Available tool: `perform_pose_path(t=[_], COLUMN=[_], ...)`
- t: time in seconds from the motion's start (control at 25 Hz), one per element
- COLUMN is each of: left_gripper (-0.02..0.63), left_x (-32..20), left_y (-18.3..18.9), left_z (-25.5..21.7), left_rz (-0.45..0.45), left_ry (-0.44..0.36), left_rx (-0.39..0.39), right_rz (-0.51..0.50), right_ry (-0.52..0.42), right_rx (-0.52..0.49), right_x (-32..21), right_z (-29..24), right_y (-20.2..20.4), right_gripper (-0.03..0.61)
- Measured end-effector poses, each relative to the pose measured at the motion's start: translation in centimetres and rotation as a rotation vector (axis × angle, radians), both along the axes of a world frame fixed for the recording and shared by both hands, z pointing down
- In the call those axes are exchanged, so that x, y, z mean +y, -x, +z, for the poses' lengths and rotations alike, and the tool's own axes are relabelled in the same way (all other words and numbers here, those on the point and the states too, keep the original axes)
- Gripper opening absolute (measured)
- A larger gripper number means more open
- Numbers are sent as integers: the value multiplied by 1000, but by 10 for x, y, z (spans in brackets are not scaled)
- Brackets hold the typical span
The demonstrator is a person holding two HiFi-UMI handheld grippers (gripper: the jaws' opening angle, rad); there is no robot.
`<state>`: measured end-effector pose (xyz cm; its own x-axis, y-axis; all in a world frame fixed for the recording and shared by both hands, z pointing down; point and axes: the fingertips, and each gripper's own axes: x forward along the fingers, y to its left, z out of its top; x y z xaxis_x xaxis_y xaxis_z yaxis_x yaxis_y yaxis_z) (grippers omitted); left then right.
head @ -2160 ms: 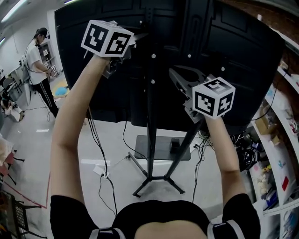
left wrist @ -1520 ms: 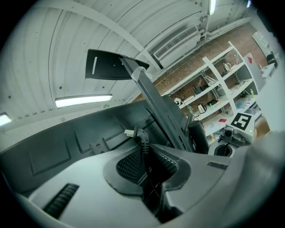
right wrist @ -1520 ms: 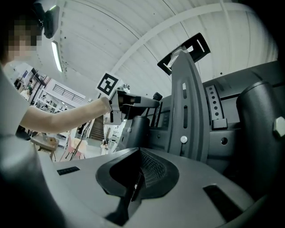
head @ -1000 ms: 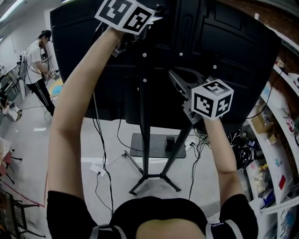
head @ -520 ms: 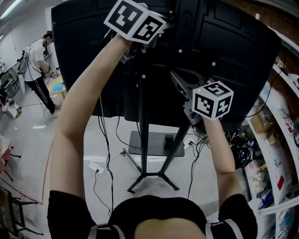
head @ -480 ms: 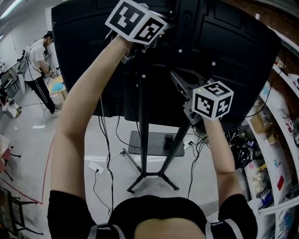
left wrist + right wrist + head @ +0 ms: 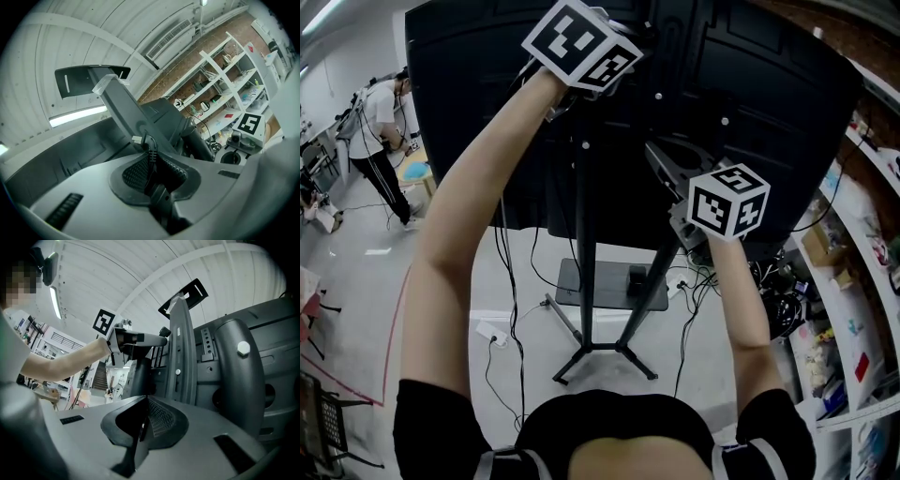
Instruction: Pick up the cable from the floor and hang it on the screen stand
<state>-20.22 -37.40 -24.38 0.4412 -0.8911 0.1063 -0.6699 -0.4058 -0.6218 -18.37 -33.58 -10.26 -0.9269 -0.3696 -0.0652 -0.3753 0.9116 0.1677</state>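
Observation:
The black screen (image 7: 769, 103) shows me its back, mounted on a dark screen stand (image 7: 581, 244) with spread legs. My left gripper (image 7: 623, 26) is raised at the top of the stand and is shut on the black cable (image 7: 151, 157). The cable's plug end (image 7: 139, 139) sticks out just beyond the jaws, next to the grey upright bracket (image 7: 123, 104). The rest of the cable (image 7: 501, 281) hangs from that hand down to the floor. My right gripper (image 7: 654, 152) is held lower, against the screen's back beside the bracket (image 7: 180, 348). Its jaws are shut and I see nothing between them (image 7: 143, 420).
A white power strip (image 7: 492, 334) and loose wires lie on the floor left of the stand's legs. Behind them sits a flat dark base plate (image 7: 605, 286). Shelves (image 7: 862, 309) and a cable tangle (image 7: 783, 309) line the right side. A person (image 7: 380, 131) stands far left.
My left gripper has shifted right and slightly lower along the top of the stand, still holding the cable. The right gripper has stayed put.

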Motion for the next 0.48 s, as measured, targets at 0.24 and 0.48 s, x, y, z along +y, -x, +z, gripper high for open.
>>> perform_pose_path(t=[0.24,0.48], left_gripper=[49,49], left_x=[3,4], left_y=[-10,-15], left_z=[12,25], left_rz=[-2,16], left_ry=[-14,-10], left_rx=[-125,-240], right_rz=[14,14], right_ry=[21,24], right_rx=[-4,-13], right_x=[-1,0], right_z=[7,11], right_y=[-9,-7], right_gripper=[25,25])
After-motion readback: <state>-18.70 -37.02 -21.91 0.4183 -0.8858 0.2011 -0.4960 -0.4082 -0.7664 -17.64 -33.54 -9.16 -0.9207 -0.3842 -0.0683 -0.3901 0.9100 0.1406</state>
